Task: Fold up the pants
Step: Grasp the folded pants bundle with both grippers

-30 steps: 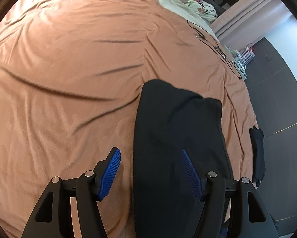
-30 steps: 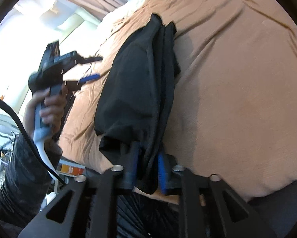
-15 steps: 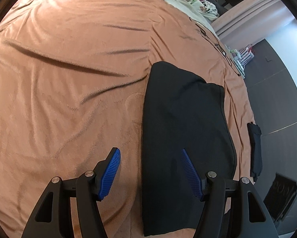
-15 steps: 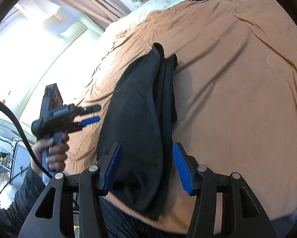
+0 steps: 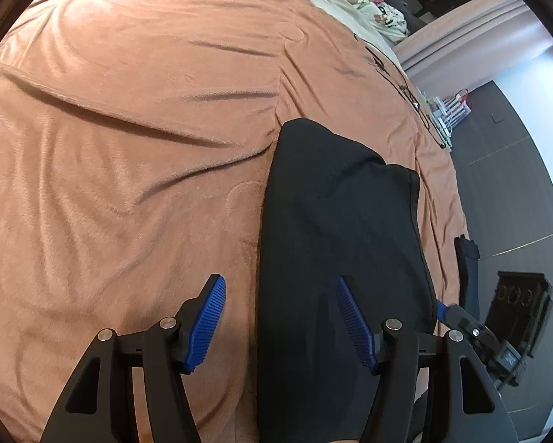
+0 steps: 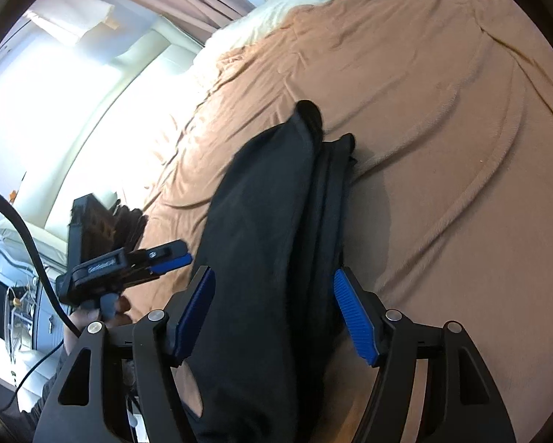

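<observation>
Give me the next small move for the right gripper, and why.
Probably ease the right gripper back and clear of the black pants. Its jaws have just been opening and stand apart, off the cloth between them, and the pants lie folded lengthwise on the tan blanket. The left gripper is open too.

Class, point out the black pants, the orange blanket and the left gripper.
black pants (image 5: 343, 229), left wrist view, middle of folded cloth.
orange blanket (image 5: 129, 140), left wrist view, bare wrinkled area.
left gripper (image 5: 280, 319), left wrist view, between fingertips.

The black pants lay folded lengthwise into a long, narrow stack on the brown bedspread, layered edges visible along one side, the near end reaching the bed's edge.
</observation>
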The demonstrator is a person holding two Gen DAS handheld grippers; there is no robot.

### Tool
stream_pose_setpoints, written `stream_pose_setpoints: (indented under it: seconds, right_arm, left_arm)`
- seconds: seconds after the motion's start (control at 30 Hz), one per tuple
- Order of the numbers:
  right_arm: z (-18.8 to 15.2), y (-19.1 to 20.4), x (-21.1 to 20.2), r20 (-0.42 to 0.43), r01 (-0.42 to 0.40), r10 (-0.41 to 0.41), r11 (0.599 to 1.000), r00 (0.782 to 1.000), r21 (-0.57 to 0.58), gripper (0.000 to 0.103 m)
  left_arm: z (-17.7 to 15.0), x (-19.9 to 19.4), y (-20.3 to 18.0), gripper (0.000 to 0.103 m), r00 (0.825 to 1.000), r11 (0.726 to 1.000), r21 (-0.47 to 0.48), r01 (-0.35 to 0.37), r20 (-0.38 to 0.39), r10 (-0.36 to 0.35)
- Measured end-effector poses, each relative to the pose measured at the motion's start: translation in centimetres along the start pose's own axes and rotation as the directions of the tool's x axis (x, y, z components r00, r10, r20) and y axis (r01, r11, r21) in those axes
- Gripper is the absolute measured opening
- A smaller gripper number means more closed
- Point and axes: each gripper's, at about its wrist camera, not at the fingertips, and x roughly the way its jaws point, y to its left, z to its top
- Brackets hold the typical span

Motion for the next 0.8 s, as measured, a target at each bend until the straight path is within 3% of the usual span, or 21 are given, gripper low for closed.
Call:
stream_pose_setpoints:
  seconds: [0.37, 0.8]
  right_arm:
    - [1.8, -2.9, 4.6, -0.094, -0.103, 0.108, 0.993, 0.99, 0.061, 0.066]
    - [4.7, -5.1, 7.9, -0.112, -0.174, 0.187, 0.978, 0.976, 0.114, 0.066]
  left_arm:
    - [1.6, 2.7, 0.2, 0.059, 0.999, 0.999, -0.022, 0.03, -0.039, -0.031]
    - [3.9, 4.7, -0.8, 0.056, 0.997, 0.997, -0.037, 0.063, -0.04, -0.064]
